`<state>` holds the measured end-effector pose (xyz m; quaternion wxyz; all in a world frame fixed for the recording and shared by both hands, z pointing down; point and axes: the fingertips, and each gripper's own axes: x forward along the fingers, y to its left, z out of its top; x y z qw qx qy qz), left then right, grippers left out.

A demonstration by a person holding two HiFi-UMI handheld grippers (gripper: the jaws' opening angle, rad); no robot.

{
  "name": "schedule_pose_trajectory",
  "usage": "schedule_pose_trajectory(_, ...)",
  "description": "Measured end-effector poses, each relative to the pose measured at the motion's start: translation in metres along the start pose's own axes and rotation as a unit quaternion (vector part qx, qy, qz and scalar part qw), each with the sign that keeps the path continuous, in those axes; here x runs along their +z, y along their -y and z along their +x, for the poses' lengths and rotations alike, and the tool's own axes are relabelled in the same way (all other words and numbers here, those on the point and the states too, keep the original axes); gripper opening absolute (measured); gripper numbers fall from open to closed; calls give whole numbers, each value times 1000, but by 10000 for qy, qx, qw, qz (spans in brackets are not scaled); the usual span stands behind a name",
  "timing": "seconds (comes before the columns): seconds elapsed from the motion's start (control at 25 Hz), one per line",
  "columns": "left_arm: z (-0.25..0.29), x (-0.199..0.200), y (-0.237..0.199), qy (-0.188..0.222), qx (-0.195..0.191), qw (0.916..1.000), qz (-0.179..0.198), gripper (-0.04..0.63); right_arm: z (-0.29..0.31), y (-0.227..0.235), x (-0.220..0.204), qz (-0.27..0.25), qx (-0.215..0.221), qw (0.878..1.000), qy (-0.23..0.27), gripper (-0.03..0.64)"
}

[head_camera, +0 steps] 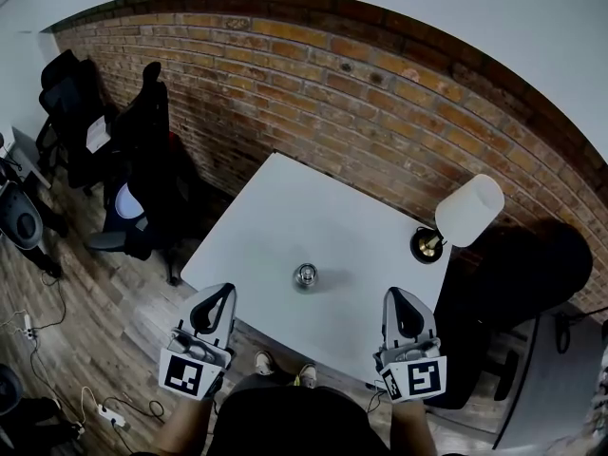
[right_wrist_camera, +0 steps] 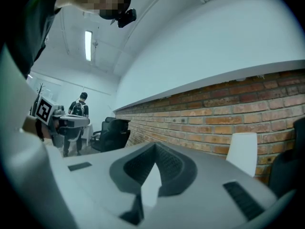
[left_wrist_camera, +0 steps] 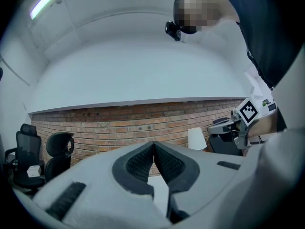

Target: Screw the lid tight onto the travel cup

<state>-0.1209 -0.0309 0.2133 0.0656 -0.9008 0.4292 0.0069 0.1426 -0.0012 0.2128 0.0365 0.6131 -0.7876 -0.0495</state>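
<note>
Travel cup (head_camera: 305, 275) stands upright at frame centre on the white table (head_camera: 285, 207), clear of both grippers; lid seating too small to tell. Left gripper (head_camera: 219, 293), lower left, jaws closed together, nothing between them. Right gripper (head_camera: 402, 295), lower right, jaws likewise closed and empty. White-shaded lamp (head_camera: 469, 210) at the table's right corner. Brick wall (head_camera: 380, 103) behind; office chairs (head_camera: 142, 150) upper left.

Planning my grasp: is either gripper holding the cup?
No: the travel cup stands alone on the table, ahead of the left gripper and right gripper.
</note>
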Motion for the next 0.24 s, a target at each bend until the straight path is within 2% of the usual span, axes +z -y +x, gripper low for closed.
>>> schedule_pose_trajectory(0.24,-1,-1,2,-17,-13,10000,-33,25,0,-5,-2,-8,49,10000,-18,12)
